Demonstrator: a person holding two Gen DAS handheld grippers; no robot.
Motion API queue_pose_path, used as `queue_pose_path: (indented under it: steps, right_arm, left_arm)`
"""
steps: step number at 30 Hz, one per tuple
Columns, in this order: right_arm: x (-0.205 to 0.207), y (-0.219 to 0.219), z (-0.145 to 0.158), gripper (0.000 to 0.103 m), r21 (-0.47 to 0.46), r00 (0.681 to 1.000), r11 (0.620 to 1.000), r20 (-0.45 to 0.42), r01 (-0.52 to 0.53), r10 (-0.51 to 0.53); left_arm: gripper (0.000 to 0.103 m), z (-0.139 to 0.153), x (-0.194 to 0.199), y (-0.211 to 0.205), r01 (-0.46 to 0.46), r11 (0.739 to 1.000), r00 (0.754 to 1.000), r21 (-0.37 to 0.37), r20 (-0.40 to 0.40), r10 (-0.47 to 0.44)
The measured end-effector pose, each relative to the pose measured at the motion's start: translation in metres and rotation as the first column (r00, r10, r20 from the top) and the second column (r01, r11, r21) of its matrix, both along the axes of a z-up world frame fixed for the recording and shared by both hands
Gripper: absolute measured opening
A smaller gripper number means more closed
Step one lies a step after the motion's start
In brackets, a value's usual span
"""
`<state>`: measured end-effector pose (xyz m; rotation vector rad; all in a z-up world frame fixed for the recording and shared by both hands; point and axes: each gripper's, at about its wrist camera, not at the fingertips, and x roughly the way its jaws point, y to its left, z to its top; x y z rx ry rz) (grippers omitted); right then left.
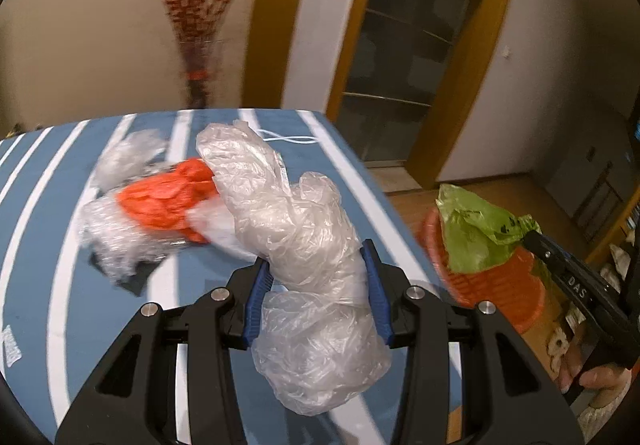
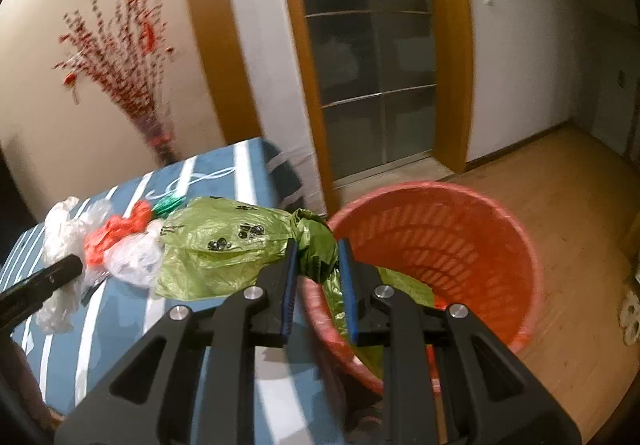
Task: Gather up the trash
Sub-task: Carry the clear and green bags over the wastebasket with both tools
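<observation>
Clear plastic bag [image 1: 304, 245] clamped in left gripper [image 1: 318, 265]; green bag [image 2: 224, 245] pinched in right gripper [image 2: 318, 265] beside orange basket [image 2: 500, 245]

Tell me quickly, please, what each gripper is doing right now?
Left gripper: closed on the clear plastic bag.
Right gripper: closed on the green plastic bag, beside the orange wastebasket.

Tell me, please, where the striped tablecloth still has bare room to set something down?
The blue-and-white striped tablecloth is bare along its left stripes, beside the crumpled clear plastic wrap. The middle is crowded: orange plastic bag, clear bags. The edge by the orange plastic basket is covered by the green plastic bag.
</observation>
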<state>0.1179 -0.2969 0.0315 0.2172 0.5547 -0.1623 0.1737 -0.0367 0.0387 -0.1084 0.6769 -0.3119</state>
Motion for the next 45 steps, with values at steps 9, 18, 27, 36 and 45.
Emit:
queue_pose_path:
  steps: [9,18,27,36,45]
  right_arm:
    - [-0.011,-0.046,-0.004,0.021,0.024,0.991,0.991,0.011,0.134,-0.135]
    - [-0.009,-0.082,-0.016,0.021,0.051,0.976,0.974,0.004,0.219,-0.219]
    - [0.002,-0.099,-0.025,0.021,0.078,0.965,0.962,-0.004,0.26,-0.261]
    - [0.01,-0.116,-0.03,0.021,0.101,0.957,0.952,-0.011,0.29,-0.29]
    - [0.018,-0.129,-0.031,0.022,0.136,0.955,0.945,-0.017,0.297,-0.298]
  left_arm:
    - [0.044,0.001,0.006,-0.06,0.122,0.993,0.993,0.005,0.011,-0.122]
    - [0.043,-0.008,0.019,-0.113,0.237,0.972,0.972,0.014,0.003,-0.237]
    - [0.044,-0.02,0.02,-0.16,0.335,0.942,0.942,0.028,-0.006,-0.335]
    - [0.044,-0.032,0.025,-0.184,0.388,0.921,0.921,0.023,-0.031,-0.388]
    - [0.044,-0.039,0.034,-0.197,0.429,0.903,0.903,0.02,-0.045,-0.428]
